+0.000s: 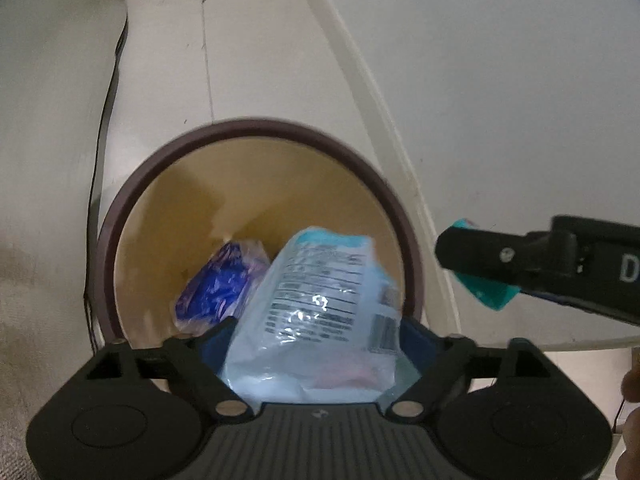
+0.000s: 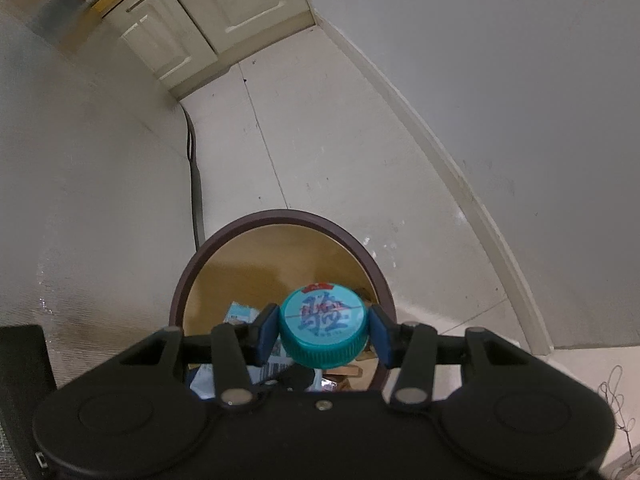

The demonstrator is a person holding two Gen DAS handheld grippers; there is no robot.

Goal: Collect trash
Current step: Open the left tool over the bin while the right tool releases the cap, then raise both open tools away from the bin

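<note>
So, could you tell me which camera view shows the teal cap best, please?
The right wrist view: the teal cap sits centred between the right gripper's fingers, its printed top facing the camera. The left wrist view shows only teal slivers behind that gripper's dark finger.

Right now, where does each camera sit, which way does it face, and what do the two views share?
Left wrist: on the left gripper, facing steeply down into the bin; a pale blue packet lies between its spread fingers; the right gripper shows at right.
Right wrist: on the right gripper, facing down over the bin; it grips a teal cap.
Shared: bin, floor, baseboard, cap and packet.
</note>
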